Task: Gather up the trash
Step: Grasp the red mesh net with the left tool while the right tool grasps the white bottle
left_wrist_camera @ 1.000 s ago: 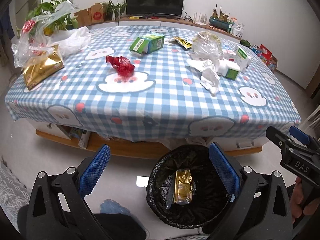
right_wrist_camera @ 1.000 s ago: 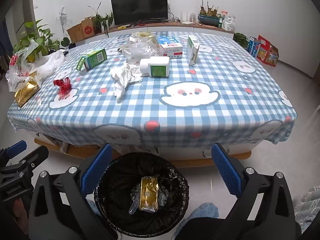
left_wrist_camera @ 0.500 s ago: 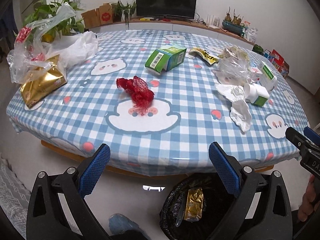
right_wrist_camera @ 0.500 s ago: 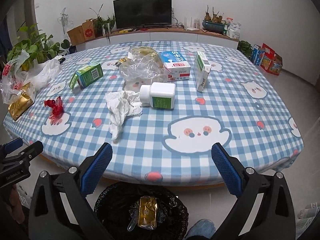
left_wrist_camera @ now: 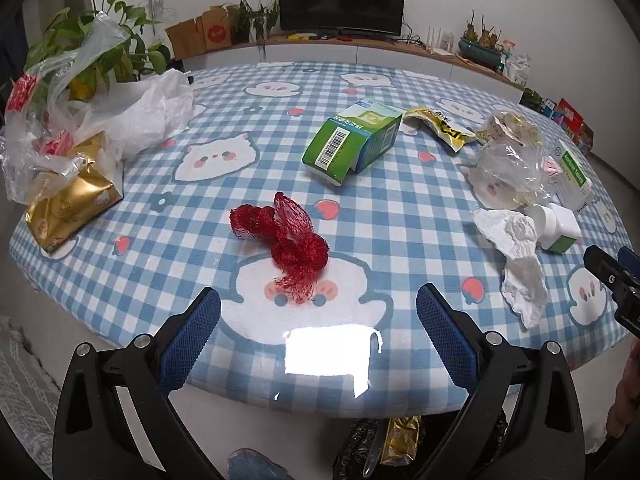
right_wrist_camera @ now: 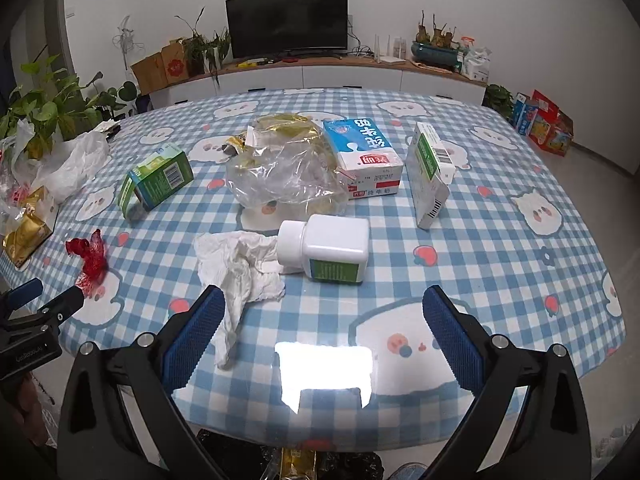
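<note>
At the centre of my left wrist view, on the checked tablecloth [left_wrist_camera: 392, 216], the red mesh net [left_wrist_camera: 290, 240] lies straight ahead of my left gripper [left_wrist_camera: 318, 330], released and empty, long axis running upper left to lower right. My right gripper [right_wrist_camera: 320, 332], also released, faces the crumpled tissue [right_wrist_camera: 240, 268] at lower left.

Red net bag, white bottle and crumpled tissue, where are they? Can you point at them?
red net bag [left_wrist_camera: 294, 240], left wrist view, on its bunched middle.
white bottle [right_wrist_camera: 334, 244], right wrist view, on its white side above the green label.
crumpled tissue [right_wrist_camera: 240, 268], right wrist view, on its wrinkled middle.
</note>
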Action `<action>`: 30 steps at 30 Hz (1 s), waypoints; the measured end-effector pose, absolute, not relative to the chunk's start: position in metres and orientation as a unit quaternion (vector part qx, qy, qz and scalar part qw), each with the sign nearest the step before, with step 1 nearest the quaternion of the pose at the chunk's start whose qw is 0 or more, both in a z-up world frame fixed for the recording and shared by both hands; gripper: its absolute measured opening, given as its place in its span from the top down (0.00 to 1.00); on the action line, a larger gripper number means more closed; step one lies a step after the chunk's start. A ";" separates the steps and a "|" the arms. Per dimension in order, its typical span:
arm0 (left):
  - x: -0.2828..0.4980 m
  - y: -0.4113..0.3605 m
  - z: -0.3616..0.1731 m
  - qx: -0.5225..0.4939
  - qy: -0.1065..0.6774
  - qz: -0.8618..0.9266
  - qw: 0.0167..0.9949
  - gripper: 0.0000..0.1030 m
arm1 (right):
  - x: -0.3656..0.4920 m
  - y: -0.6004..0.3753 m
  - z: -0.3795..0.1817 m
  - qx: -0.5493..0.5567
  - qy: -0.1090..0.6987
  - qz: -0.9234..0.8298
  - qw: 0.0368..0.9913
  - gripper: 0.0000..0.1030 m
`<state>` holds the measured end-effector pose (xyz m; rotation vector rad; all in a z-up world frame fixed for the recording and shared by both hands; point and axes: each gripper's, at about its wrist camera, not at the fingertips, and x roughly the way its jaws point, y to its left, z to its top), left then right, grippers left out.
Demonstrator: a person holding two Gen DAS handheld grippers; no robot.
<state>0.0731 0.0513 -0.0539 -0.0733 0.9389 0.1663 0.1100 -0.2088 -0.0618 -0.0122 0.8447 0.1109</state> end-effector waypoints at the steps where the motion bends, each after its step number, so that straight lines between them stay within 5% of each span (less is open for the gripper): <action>1: 0.077 0.053 -0.055 -0.036 0.453 0.081 0.887 0.07 | 0.114 -0.208 -0.062 -0.005 0.411 0.054 0.910 0.08; 9: 0.108 0.061 -0.065 -0.026 0.464 0.089 0.881 0.09 | 0.149 -0.207 -0.070 -0.004 0.426 0.046 0.904 0.08; 17: 0.133 0.065 -0.081 -0.021 0.485 0.087 0.870 0.18 | 0.170 -0.212 -0.084 0.005 0.448 0.041 0.893 0.19; 25: 0.144 0.071 -0.092 -0.035 0.500 0.080 0.862 0.42 | 0.179 -0.213 -0.088 0.020 0.455 0.054 0.888 0.30; 30: 0.142 0.071 -0.089 -0.035 0.502 0.085 0.860 0.67 | 0.177 -0.210 -0.086 0.021 0.455 0.059 0.888 0.30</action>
